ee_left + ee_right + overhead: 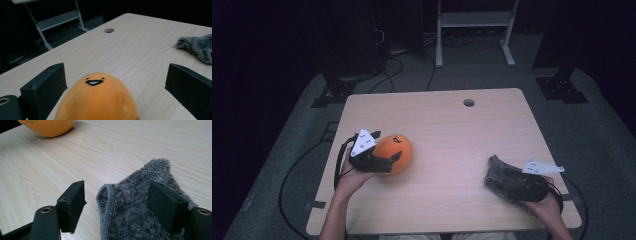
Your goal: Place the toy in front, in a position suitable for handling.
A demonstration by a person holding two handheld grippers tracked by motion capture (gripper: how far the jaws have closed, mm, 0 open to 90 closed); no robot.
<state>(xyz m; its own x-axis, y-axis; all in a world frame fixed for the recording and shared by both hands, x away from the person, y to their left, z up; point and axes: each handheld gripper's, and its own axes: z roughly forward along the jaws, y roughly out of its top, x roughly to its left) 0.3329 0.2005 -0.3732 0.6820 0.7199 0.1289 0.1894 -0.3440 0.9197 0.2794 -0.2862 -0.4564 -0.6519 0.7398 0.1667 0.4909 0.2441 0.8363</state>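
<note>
An orange egg-shaped plush toy [398,150] with a small black face lies on the left of the wooden table [447,135]. My left gripper [387,146] is open, one jaw on each side of the toy [97,100], with a gap showing at both sides. At the right front lies a crumpled grey fuzzy cloth [498,172]. My right gripper [502,176] is open over the cloth [130,210]. One of its jaws rests on the pile and the other stands over bare table beside it. The cloth [197,46] also appears far off in the left gripper view.
A round cable hole [468,102] sits near the table's far edge. A white metal frame [474,22] and black stands are on the floor behind, with cables trailing around. The toy [47,126] lies far from the cloth across bare wood.
</note>
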